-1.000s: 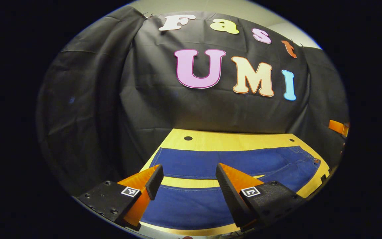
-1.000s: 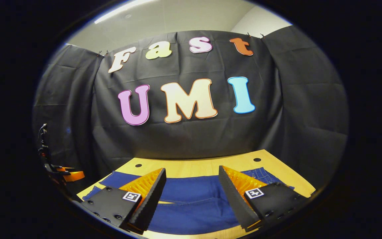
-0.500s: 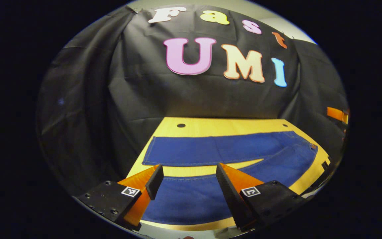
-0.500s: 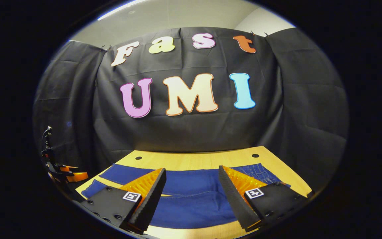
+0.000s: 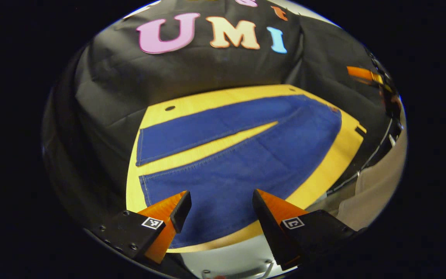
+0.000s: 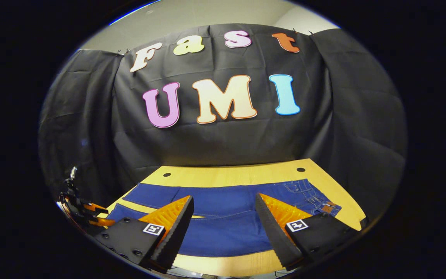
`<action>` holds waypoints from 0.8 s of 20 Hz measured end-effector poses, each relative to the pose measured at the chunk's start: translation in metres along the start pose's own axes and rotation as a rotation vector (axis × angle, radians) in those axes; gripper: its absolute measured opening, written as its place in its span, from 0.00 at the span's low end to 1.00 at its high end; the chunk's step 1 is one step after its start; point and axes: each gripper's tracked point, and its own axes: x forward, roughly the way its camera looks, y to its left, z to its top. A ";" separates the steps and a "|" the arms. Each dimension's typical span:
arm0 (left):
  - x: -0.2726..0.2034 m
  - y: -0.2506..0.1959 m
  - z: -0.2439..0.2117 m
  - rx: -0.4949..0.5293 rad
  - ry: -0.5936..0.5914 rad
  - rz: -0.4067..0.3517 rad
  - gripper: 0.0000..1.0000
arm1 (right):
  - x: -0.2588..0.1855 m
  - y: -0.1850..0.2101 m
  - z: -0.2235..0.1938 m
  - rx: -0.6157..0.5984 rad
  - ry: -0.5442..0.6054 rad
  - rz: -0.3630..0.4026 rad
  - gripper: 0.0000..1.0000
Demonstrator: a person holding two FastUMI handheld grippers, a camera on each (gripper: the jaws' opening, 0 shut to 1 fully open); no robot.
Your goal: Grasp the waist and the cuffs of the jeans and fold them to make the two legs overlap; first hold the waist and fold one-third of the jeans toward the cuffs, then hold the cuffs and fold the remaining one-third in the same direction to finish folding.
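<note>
Dark blue jeans (image 5: 246, 155) lie flat on a yellow wooden table (image 5: 331, 155), legs spread in a narrow V, cuffs at the left, waist at the far right. My left gripper (image 5: 221, 203) hovers open above the near leg by the table's front edge, nothing between its fingers. In the right gripper view the jeans (image 6: 223, 228) stretch across the table (image 6: 227, 176) with the waist and its leather patch (image 6: 327, 208) at the right. My right gripper (image 6: 225, 211) stands open above the near leg, holding nothing. The left gripper (image 6: 87, 213) also appears far off at the left edge.
Black cloth walls close the booth behind and beside the table. Two small round holes (image 6: 300, 169) mark the table's far corners. In the left gripper view the right gripper (image 5: 362, 73) appears at the far right, and pale floor (image 5: 374, 190) lies past the table's front edge.
The left gripper has tilted down and swung so the table and jeans fill more of its view. The right gripper has dipped slightly, showing more of the table. Both stay open.
</note>
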 end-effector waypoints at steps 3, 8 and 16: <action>0.002 -0.004 -0.030 0.065 0.099 -0.076 0.94 | 0.002 -0.005 -0.002 0.016 0.014 -0.013 0.98; 0.013 0.006 -0.066 0.108 0.231 -0.141 0.93 | 0.008 -0.005 -0.005 0.004 0.022 -0.018 0.98; 0.016 0.018 -0.079 0.160 0.290 -0.187 0.92 | 0.017 -0.013 -0.014 0.017 0.046 -0.057 0.98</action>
